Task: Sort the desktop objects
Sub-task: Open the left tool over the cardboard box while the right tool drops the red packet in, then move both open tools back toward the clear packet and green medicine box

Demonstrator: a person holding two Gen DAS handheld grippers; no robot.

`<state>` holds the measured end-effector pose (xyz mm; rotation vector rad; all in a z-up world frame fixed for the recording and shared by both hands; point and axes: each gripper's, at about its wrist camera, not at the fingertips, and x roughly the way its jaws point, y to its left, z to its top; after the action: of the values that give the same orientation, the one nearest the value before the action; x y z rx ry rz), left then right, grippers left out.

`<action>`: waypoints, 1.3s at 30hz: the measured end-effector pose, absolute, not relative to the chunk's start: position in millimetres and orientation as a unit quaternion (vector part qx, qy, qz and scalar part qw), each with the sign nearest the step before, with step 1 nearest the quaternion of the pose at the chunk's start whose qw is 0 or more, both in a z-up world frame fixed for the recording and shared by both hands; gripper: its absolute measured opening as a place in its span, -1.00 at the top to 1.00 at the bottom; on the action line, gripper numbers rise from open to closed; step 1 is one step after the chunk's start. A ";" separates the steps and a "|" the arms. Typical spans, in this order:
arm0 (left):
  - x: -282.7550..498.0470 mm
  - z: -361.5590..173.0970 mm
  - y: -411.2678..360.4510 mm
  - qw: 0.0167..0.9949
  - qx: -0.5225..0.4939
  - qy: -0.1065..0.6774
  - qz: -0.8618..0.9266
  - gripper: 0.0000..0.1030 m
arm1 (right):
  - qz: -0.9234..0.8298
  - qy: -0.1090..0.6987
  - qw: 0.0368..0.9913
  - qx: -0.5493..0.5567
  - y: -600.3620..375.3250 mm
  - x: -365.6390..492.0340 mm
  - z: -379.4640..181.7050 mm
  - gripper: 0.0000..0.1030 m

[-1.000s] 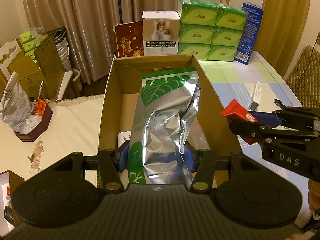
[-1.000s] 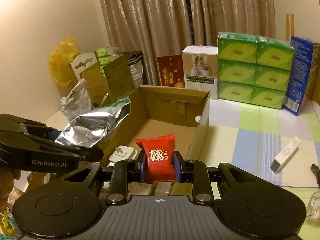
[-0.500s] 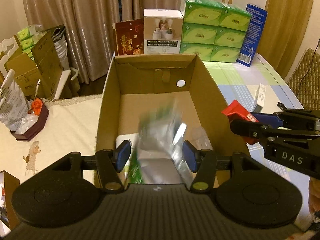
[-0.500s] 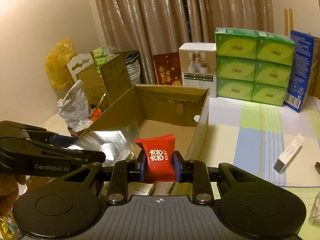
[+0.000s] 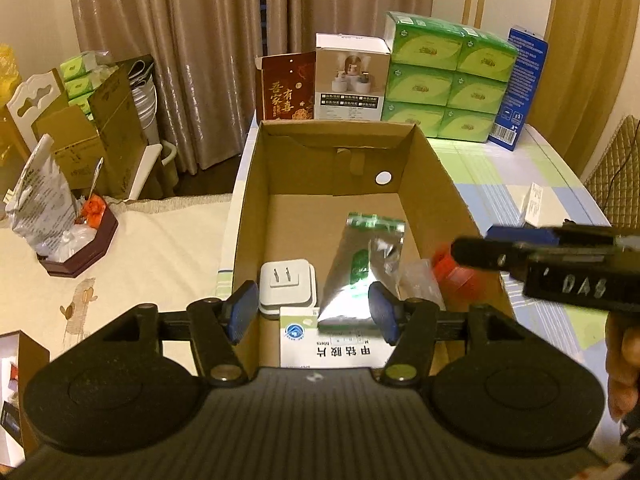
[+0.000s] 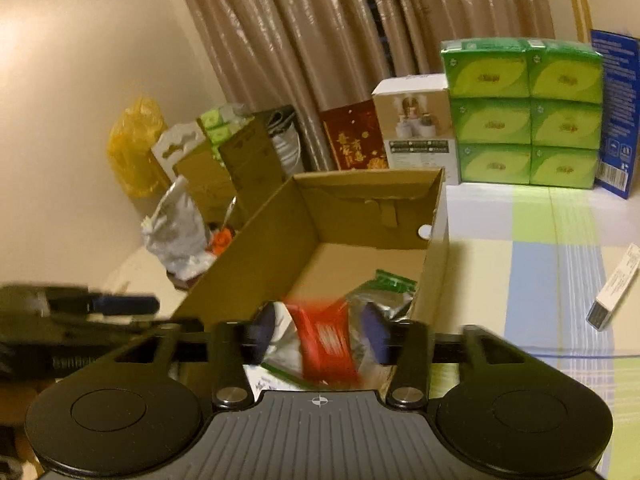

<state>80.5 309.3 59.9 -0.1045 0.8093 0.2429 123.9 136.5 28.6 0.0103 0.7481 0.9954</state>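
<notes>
beige pleated curtains hang behind a table in a pastel checked cloth (image 6: 532, 256), where the open brown cardboard box (image 5: 436, 184) serves as landmark. behind the box stand 6 green tissue packs (image 5: 448, 80). inside it, near the front wall, lie a crinkly silver foil pouch with green print (image 5: 360, 268), a smooth white plug adapter (image 5: 286, 286) to its left and a white medicine carton (image 5: 332, 348). the left gripper (image 5: 312, 312) hangs over the front wall, fingers spread, holding nothing. the right gripper (image 6: 318, 336) is above the box too, its fingers apart, the glossy red candy packet (image 6: 324, 344) blurred between them, seemingly dropping. right of the box, a slim white carton (image 6: 616, 288) lies slanted, nearer the right gripper, likely next.
</notes>
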 end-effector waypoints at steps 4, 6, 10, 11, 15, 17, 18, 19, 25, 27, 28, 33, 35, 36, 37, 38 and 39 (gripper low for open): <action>75.8 59.0 306.3 0.910 -0.053 0.394 0.120 -0.11 | 0.461 0.345 0.817 0.007 127.8 126.3 35.1 0.00; 73.3 58.3 303.8 0.910 -0.054 0.394 0.119 -0.12 | 0.455 0.345 0.821 0.005 122.1 126.9 37.6 0.00; 68.3 60.0 293.0 0.910 -0.053 0.394 0.117 -0.19 | 0.444 0.345 0.827 0.002 106.1 126.5 41.6 -0.03; 67.0 60.9 289.7 0.910 -0.054 0.394 0.117 -0.21 | 0.441 0.346 0.828 0.003 100.7 126.2 43.1 -0.05; 59.2 66.7 275.7 0.912 -0.052 0.391 0.114 -0.32 | 0.434 0.345 0.832 0.003 80.5 122.6 49.3 -0.12; 55.5 71.1 267.4 0.913 -0.050 0.390 0.113 -0.34 | 0.431 0.341 0.835 0.003 68.9 119.8 54.0 -0.17; 53.6 73.6 263.0 0.913 -0.049 0.388 0.111 -0.36 | 0.429 0.340 0.837 0.003 64.1 118.4 56.2 -0.19; 51.7 76.2 258.3 0.914 -0.048 0.387 0.111 -0.39 | 0.427 0.338 0.838 0.003 57.5 116.8 59.0 -0.20; 42.8 88.8 227.7 0.919 -0.038 0.379 0.103 -0.60 | 0.414 0.327 0.849 0.000 21.5 107.4 74.4 -0.41; 40.9 91.5 217.7 0.920 -0.037 0.377 0.099 -0.61 | 0.411 0.324 0.852 -0.001 10.0 105.0 79.2 -0.50; 40.3 92.5 213.3 0.921 -0.038 0.376 0.097 -0.62 | 0.409 0.322 0.854 -0.002 3.6 103.5 82.0 -0.53; 39.5 95.7 186.2 0.924 -0.032 0.373 0.082 -0.76 | 0.398 0.306 0.865 -0.007 -25.7 97.7 94.6 -0.70; 39.2 96.4 176.1 0.925 -0.030 0.371 0.077 -0.81 | 0.393 0.300 0.869 -0.010 -37.2 95.9 98.6 -0.75; 39.0 96.4 171.2 0.925 -0.030 0.371 0.074 -0.83 | 0.390 0.298 0.871 -0.011 -42.9 95.6 100.5 -0.78; 39.0 96.3 167.5 0.926 -0.030 0.370 0.072 -0.84 | 0.387 0.295 0.874 -0.013 -48.8 95.4 102.0 -0.80; 39.2 95.8 163.7 0.926 -0.031 0.370 0.071 -0.87 | 0.384 0.293 0.875 -0.015 -54.0 94.7 102.7 -0.83; 39.5 94.9 159.6 0.926 -0.033 0.370 0.068 -0.89 | 0.380 0.291 0.878 -0.017 -60.3 94.2 103.6 -0.85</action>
<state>39.5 159.6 94.9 -0.0671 0.7584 0.1388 94.2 -60.3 103.6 -0.0359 0.6070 0.7927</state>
